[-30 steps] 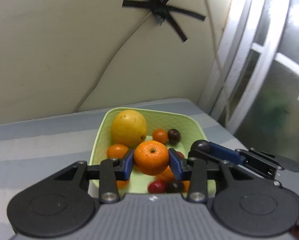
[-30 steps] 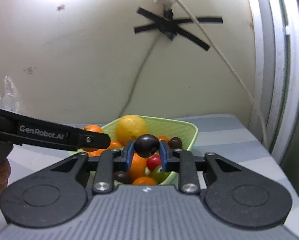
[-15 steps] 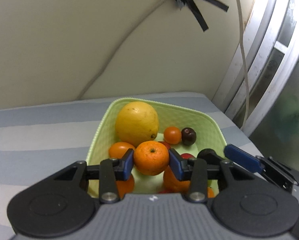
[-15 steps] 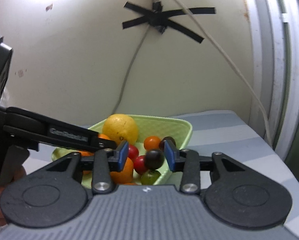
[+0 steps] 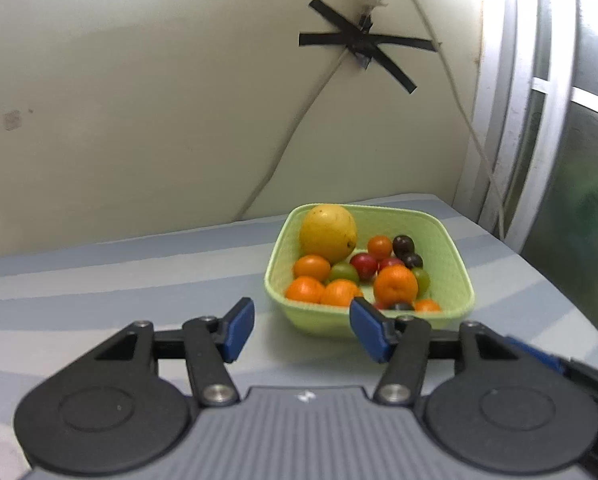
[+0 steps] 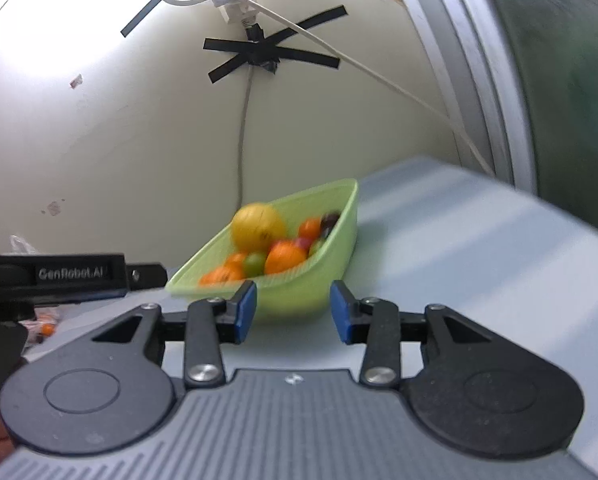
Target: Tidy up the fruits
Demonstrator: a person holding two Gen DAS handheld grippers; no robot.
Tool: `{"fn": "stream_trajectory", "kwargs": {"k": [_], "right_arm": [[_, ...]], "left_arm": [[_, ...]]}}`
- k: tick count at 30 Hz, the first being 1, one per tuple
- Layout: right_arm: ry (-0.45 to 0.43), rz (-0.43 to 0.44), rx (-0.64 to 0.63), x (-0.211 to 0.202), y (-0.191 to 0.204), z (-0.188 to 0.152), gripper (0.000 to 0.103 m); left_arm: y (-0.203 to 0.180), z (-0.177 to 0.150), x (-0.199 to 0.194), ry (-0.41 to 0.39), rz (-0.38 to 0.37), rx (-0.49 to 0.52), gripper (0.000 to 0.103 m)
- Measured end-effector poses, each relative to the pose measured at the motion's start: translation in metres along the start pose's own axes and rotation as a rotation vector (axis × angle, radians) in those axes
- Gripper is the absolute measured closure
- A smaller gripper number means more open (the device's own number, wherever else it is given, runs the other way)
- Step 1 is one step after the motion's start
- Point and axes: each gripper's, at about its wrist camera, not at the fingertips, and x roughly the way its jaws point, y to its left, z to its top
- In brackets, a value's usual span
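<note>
A light green basket (image 5: 455, 264) sits on the striped tabletop, holding a large yellow citrus (image 5: 328, 233), several oranges (image 5: 395, 285), and small red, green and dark fruits. My left gripper (image 5: 302, 332) is open and empty, just in front of the basket's near wall. My right gripper (image 6: 293, 312) is open and empty, also in front of the basket (image 6: 339, 216), whose fruits look blurred. The left gripper's body (image 6: 75, 274) shows at the left of the right wrist view.
A cream wall with black tape crosses (image 5: 363, 46) and a power strip (image 6: 235, 0) with cables stands behind the table. A window frame (image 5: 539, 120) is at the right. Small orange items (image 6: 45, 326) lie at the far left.
The left gripper let go of the orange and the right gripper let go of the dark fruit; both now lie in the basket. Both grippers opened and pulled back from the basket.
</note>
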Motion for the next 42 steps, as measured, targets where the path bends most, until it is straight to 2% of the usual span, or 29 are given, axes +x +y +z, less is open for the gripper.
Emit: {"fn": "stream_trajectory", "kwargs": {"k": [3,8,10,11,12,16,18,19,23,25,26,32,42], "right_arm": [[0.011,0.007,0.016,-0.024,0.01,-0.019,0.054],[0.038,0.022,-0.006,-0.05,0.024,-0.036,0.054],[0.042,0.028,0.006,-0.059,0.028,-0.039,0.054],[0.042,0.029,0.01,-0.064,0.03,-0.042,0.054],[0.04,0.028,0.011,-0.069,0.032,-0.043,0.054],[0.04,0.029,0.021,-0.085,0.039,-0.051,0.052],[0.047,0.032,0.031,-0.089,0.041,-0.053,0.045],[0.047,0.033,0.038,-0.092,0.043,-0.054,0.038],[0.041,0.035,0.044,-0.1,0.049,-0.056,0.034],[0.041,0.036,0.053,-0.103,0.051,-0.057,0.02],[0.038,0.035,0.06,-0.105,0.052,-0.057,0.018],[0.06,0.037,0.068,-0.106,0.057,-0.061,0.012],[0.095,0.026,0.08,-0.101,0.057,-0.065,0.01]], "left_arm": [[0.001,-0.015,-0.022,-0.028,0.003,0.015,0.049],[0.008,-0.041,-0.058,-0.063,0.002,0.007,0.041],[0.01,-0.05,-0.07,-0.079,0.005,0.004,0.034],[0.011,-0.056,-0.076,-0.088,0.01,0.004,0.022],[0.012,-0.061,-0.082,-0.099,0.014,0.003,0.016],[0.012,-0.079,-0.104,-0.131,0.035,0.015,0.008],[0.014,-0.086,-0.112,-0.143,0.037,0.012,0.0],[0.015,-0.089,-0.117,-0.149,0.041,0.01,0.0],[0.021,-0.096,-0.128,-0.137,0.07,-0.013,0.0],[0.024,-0.098,-0.131,-0.126,0.085,-0.021,0.0],[0.025,-0.099,-0.132,-0.125,0.097,-0.023,0.0],[0.02,-0.106,-0.129,-0.081,0.22,0.036,0.0],[0.007,-0.117,-0.129,-0.071,0.251,0.113,0.0]]}}
